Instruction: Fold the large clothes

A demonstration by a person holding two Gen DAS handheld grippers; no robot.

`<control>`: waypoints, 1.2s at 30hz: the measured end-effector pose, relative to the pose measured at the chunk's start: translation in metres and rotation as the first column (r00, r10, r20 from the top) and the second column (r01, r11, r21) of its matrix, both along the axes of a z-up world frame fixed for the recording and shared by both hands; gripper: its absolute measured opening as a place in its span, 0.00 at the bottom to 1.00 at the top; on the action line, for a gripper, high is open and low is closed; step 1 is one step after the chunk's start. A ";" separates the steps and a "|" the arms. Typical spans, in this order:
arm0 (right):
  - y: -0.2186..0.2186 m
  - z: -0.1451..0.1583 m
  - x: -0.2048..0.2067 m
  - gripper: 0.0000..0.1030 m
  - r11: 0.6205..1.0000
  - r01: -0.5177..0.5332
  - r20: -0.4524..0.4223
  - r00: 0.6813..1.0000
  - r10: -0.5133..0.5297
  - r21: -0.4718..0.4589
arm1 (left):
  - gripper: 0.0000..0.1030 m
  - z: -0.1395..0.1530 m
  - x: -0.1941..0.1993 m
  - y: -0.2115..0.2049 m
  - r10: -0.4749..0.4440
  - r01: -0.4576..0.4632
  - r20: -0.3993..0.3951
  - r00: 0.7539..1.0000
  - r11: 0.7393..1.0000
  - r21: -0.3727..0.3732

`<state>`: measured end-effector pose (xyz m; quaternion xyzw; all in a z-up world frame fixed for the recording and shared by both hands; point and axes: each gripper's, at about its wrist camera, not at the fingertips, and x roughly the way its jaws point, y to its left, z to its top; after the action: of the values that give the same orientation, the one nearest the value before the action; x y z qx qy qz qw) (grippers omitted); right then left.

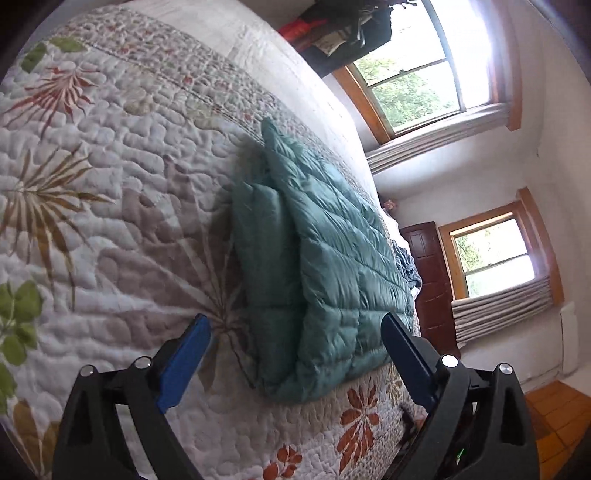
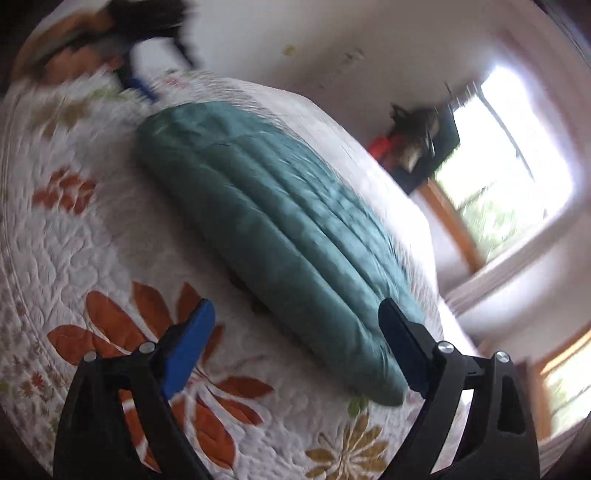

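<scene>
A teal quilted puffer garment (image 1: 325, 258) lies folded into a thick bundle on the floral bedspread (image 1: 110, 166). My left gripper (image 1: 295, 328) is open, its blue fingers held just short of the bundle's near end and apart from it. In the blurred right wrist view the same teal garment (image 2: 280, 229) stretches away as a long padded roll on the bedspread (image 2: 74, 240). My right gripper (image 2: 297, 317) is open above the roll's near end, holding nothing. At the far top left of that view the other gripper (image 2: 138, 86) shows beside a person's arm (image 2: 70, 62).
The bed's edge (image 1: 399, 229) drops off to the right toward an orange tiled floor (image 1: 557, 413). Two wood-framed windows (image 1: 417, 74) and a dark wooden cabinet (image 1: 432, 280) line the wall. A dark pile with something red (image 1: 332, 26) sits past the bed.
</scene>
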<state>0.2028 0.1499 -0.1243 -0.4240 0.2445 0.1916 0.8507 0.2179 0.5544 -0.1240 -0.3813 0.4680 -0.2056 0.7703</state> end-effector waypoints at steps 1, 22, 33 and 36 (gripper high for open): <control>0.015 -0.008 -0.007 0.87 0.999 -0.030 0.033 0.999 0.031 -0.043 | 0.91 -0.005 0.006 0.001 0.004 -0.004 -0.010 1.000 1.000 -0.008; 0.154 -0.059 0.007 0.92 0.949 -0.136 0.224 0.953 0.204 -0.285 | 0.91 -0.048 0.131 -0.021 -0.091 0.085 -0.060 0.994 0.991 -0.104; 0.203 -0.056 0.018 0.92 0.944 -0.126 0.289 0.932 0.218 -0.306 | 0.58 -0.051 0.158 -0.036 -0.127 0.116 -0.145 0.981 0.990 -0.077; 0.221 -0.058 0.019 0.92 0.942 -0.115 0.302 0.929 0.214 -0.315 | 0.58 -0.050 0.162 -0.044 -0.136 0.126 -0.147 0.980 0.989 -0.071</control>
<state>0.2216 0.3705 -0.1823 -0.5901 0.0863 0.1506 0.7885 0.3795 0.5099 -0.1743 -0.3875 0.5427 -0.2406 0.7053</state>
